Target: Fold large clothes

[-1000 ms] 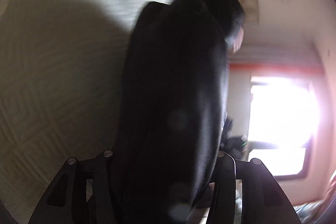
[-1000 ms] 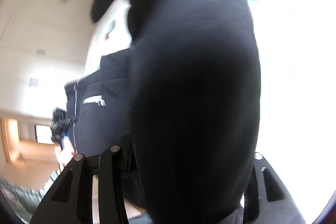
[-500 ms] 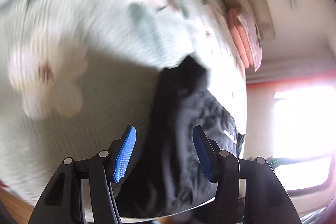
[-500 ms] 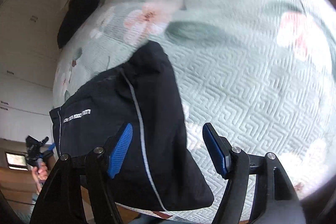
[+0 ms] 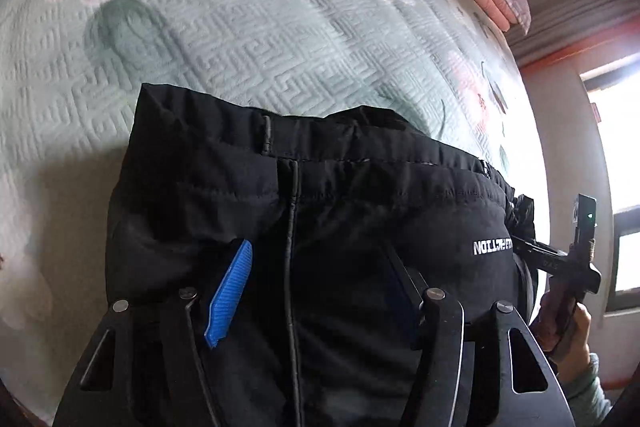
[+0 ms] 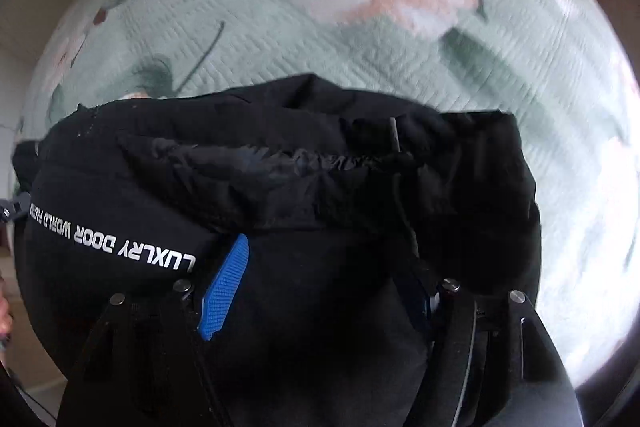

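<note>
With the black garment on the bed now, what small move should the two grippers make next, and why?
Probably reach forward and grip the garment's far edge. The black garment lies bunched on the green quilt, its far edge still rumpled. The left gripper and right gripper both stand open over it, so neither holds cloth for the next fold.

**Window glare, soft shadows, fisheye warp**

Daylight from the window (image 5: 624, 163) burns out the right edge of the left wrist view. The black jacket (image 5: 320, 211) shadows the quilted bedspread (image 5: 248, 39) at left. The right wrist view is motion-blurred toward the top, overexposed at right; both bend at the rims.
</note>
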`<state>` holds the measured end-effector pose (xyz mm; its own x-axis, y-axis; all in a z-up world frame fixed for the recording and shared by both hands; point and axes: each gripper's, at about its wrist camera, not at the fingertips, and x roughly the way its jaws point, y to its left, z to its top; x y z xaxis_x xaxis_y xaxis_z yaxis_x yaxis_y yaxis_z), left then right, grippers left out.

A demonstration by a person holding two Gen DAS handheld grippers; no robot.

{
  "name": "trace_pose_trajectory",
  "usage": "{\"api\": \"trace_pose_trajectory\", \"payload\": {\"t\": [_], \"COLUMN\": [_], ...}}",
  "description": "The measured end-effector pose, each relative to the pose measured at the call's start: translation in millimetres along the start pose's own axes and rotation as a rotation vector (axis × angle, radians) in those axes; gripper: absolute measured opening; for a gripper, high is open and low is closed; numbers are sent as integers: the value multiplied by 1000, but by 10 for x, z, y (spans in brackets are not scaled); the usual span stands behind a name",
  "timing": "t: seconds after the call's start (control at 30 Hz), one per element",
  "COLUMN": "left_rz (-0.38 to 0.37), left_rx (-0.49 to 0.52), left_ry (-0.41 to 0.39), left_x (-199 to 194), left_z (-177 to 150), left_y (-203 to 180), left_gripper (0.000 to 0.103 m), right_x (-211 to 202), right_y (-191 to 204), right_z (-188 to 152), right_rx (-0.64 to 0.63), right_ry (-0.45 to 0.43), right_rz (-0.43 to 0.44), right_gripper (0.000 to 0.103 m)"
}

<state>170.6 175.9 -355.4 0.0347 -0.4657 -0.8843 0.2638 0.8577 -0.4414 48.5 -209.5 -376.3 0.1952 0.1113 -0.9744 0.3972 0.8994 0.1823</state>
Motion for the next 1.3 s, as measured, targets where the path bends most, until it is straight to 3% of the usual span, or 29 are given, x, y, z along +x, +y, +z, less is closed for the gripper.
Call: {"api": "trace_pose_trajectory", "payload": {"t": [0.1,0.2,0.43,0.6,0.73,0.9,1.07,1.3], "left_rz": [5,81,156,189,186,199,251,244], "left_rx": [-28,30,96,194,220,298,385,417], "left_ry": [-15,-23,-5,-56,-143,-217,-376,-498], "left_x": [28,37,-318,-1084,-1750,-2439,-3142,-3830], "left_z": [2,-35,-116,-281,-398,-501,-674,-996], "left_y": [9,-130,-303,-460,-650,-1095,-1668,-2101], "left_gripper": [65,65,65,65,65,65,65,74], "right_x": [25,18,-307,-1014,-1634,-2402,-3120,-3784], "right_y": [34,84,-66,-80,71,435,883,1501], "right_z": [55,15,-7,-303,-603,-843,-1070,-1456], "right_rx": [-3,-19,99,138,137,113,86,-5], "right_ry": [4,-21,-6,-85,-128,-167,-235,-329], "right_rz": [-20,-51,31,65,24,22,1,-41], "right_gripper": [74,74,75,76,76,77,81,82]}}
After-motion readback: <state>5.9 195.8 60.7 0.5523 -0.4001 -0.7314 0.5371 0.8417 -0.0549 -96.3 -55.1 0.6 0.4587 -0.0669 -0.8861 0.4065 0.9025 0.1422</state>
